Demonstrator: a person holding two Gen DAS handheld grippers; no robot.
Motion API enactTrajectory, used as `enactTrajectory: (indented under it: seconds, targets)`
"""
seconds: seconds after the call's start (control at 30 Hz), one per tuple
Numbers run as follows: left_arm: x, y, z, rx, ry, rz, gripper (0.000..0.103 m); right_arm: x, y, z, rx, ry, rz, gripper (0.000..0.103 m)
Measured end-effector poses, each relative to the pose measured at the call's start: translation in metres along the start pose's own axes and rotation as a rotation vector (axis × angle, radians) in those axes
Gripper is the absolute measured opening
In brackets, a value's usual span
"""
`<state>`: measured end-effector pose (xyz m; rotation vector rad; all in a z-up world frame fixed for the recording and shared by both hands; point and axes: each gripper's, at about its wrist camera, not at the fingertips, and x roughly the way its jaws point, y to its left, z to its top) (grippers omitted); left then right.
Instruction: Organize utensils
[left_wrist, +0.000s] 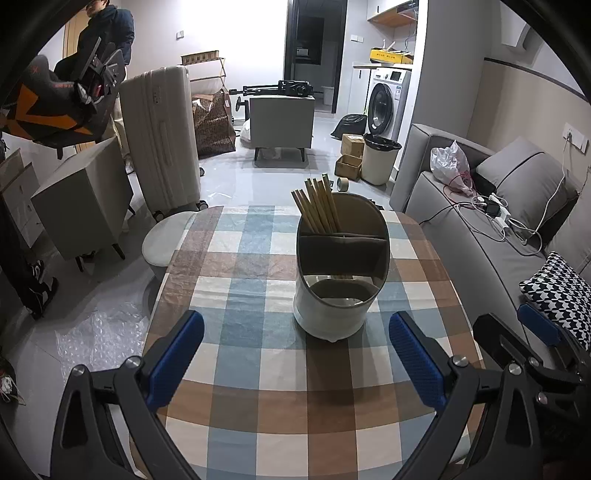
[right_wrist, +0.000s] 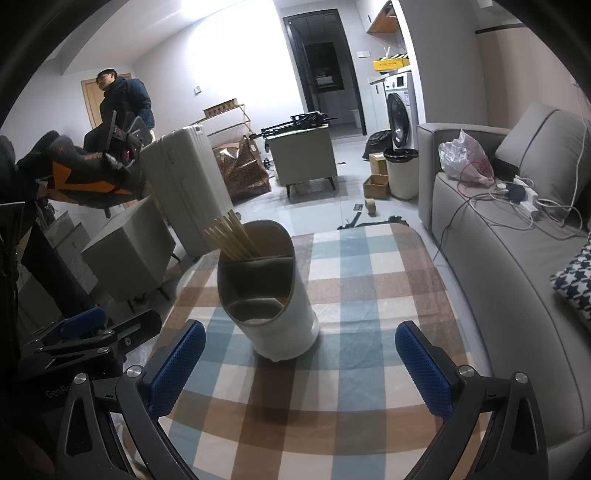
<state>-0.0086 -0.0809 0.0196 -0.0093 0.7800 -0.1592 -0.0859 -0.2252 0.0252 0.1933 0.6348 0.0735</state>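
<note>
My left gripper (left_wrist: 295, 354) and right gripper (right_wrist: 300, 360) hang spread wide, holding nothing, over bare checkered tablecloth (left_wrist: 258, 369). Ahead stands the utensil holder (left_wrist: 341, 280), chopsticks (left_wrist: 317, 206) in its rear compartment, near the table's far edge.

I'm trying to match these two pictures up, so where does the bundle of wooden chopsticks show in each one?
Left wrist view: the chopsticks stand just above centre, in the far compartment of the white holder.
Right wrist view: the chopsticks sit left of centre, leaning left, in the far compartment of the same holder.
Shared landmark: the white suitcase stands behind the checked tablecloth in both.
</note>
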Motion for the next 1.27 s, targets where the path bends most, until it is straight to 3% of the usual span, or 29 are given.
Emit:
enactTrajectory:
  seconds: [0.77, 1.27]
  targets:
    - [0.0023, -0.0022, -0.0023, -0.009, 0.015, -0.011, 0.098, -0.0019, -0.0014, 0.002, 0.006, -0.002, -0.004, 0.103]
    - [-0.0002, -0.0039, -0.0013, 0.007, -0.016, 0.013, 0.098, -0.0007, -0.0015, 0.0002, 0.011, 0.003, -0.004, 0.103]
